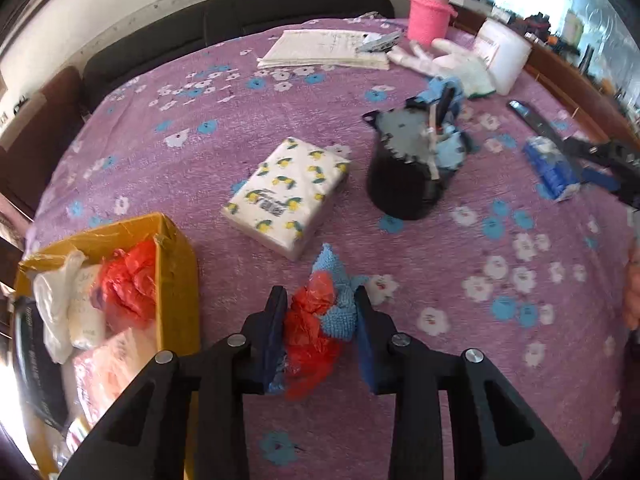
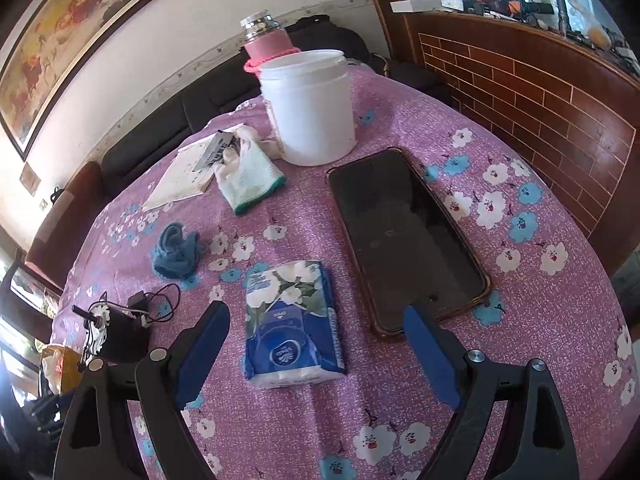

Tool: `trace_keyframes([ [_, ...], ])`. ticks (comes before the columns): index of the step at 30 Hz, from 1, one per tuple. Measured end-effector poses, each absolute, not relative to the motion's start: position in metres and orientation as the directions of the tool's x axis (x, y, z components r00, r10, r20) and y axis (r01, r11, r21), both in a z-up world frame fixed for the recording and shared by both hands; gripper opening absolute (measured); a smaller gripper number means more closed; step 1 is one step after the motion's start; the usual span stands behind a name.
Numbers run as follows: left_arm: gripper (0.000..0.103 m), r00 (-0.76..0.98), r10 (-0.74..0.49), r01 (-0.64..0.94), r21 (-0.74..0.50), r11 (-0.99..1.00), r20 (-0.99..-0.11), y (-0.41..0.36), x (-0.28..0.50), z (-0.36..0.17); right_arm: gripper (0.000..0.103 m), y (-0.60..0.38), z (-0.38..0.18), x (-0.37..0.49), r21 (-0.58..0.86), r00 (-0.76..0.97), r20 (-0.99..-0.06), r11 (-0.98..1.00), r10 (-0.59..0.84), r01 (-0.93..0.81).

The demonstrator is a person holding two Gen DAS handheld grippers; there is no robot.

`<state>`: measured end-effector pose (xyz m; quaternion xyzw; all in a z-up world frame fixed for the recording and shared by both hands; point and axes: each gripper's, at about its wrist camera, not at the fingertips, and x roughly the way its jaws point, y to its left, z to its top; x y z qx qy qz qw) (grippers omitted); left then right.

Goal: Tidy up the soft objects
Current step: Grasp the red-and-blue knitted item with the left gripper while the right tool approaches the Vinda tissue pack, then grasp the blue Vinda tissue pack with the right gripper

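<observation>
- Left tongs (image 1: 320,320): clenched on a blue cloth (image 1: 338,300) bunched with a red bag (image 1: 310,338); bundle held above the bench (image 1: 400,420), just right of the box (image 1: 176,264).
- Box holds a red bag, a white bag and pink soft stuff.
- Right tongs (image 2: 316,344): released, spread wide, angled down over the blue pack (image 2: 294,328); pads not touching it.
- Pack lies flat, phone (image 2: 404,240) just right of it.
- Yellow-print pack (image 1: 286,196) lies mid-bench; glove (image 2: 248,172) and blue sock (image 2: 176,252) lie farther back.

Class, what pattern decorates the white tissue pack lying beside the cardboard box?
The white tissue pack carries yellow-and-green fruit prints, clearest in the left wrist view.
</observation>
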<state>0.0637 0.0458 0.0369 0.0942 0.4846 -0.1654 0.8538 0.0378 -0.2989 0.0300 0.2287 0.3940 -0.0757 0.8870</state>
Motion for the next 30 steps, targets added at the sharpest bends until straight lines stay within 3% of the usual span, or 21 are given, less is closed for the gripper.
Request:
trace_keyframes([
  [9,0.033,0.46,-0.252,0.406,-0.051,0.912,-0.851,0.031,0.03,0.035,0.091,-0.276,0.023,0.052,0.261,0.658,-0.753,0.923,0.012,0.282],
  [15,0.042,0.481,-0.224,0.365,-0.039,0.93,-0.847,0.033,0.033,0.025,0.091,-0.243,0.011,0.061,0.139,0.62,-0.785,0.967,-0.023,0.211],
  [17,0.037,0.492,-0.219,0.359,-0.032,0.933,-0.843,0.034,0.03,0.024,0.086,-0.238,0.01,0.061,0.12,0.617,-0.786,0.974,-0.025,0.192],
  [18,0.031,0.497,-0.222,0.358,-0.035,0.933,-0.839,0.035,0.029,0.026,0.081,-0.238,0.011,0.06,0.13,0.628,-0.778,0.975,-0.014,0.182],
  [21,0.03,0.501,-0.255,0.346,-0.079,0.935,-0.827,0.042,0.024,0.03,0.058,-0.241,0.009,0.06,0.13,0.627,-0.778,0.972,-0.022,0.195],
  [30,0.03,0.538,-0.33,0.316,-0.177,0.932,-0.776,0.065,-0.009,0.051,0.055,-0.241,0.011,0.054,0.133,0.634,-0.773,0.97,-0.029,0.205],
])
